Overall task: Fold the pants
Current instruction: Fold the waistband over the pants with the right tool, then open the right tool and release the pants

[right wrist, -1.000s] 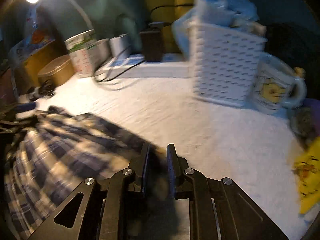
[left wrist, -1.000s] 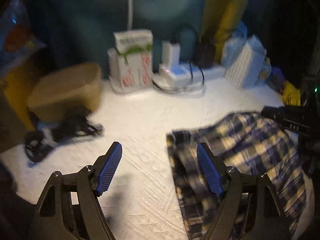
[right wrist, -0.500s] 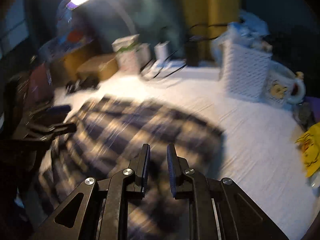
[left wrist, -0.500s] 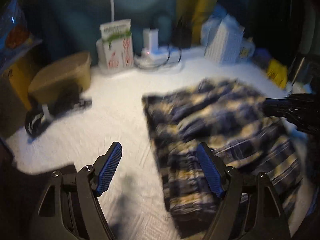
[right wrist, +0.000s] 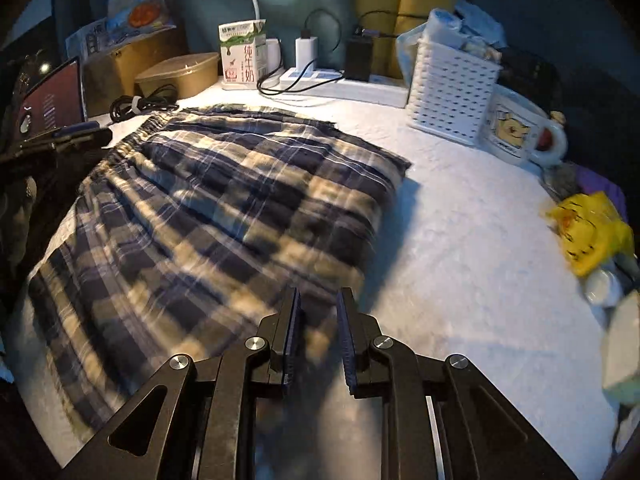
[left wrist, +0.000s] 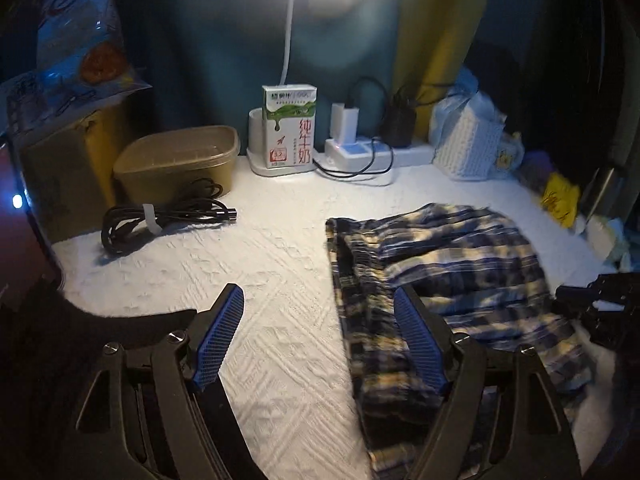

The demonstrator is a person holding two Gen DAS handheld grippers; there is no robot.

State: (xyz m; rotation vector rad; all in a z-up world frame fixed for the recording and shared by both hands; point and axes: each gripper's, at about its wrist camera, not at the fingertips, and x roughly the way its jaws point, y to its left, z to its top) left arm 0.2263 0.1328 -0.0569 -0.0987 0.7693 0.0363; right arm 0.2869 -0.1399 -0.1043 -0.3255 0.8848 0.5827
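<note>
The blue and cream plaid pants lie folded flat on the white textured cover; they also show in the left wrist view. My left gripper is open and empty, raised above the pants' left edge, its right finger over the cloth. My right gripper hovers over the pants' near right corner, its jaws a narrow gap apart, nothing clearly between them. The right gripper shows at the right edge of the left wrist view. The left gripper shows at the left of the right wrist view.
Along the back stand a milk carton, a brown tub, a power strip with chargers and a white basket. A coiled black cable lies at left. A mug and yellow wrapper sit at right.
Both grippers pulled back and up from the pants. The right gripper let go of the cloth and its jaws parted slightly. The pants now lie flat, folded.
</note>
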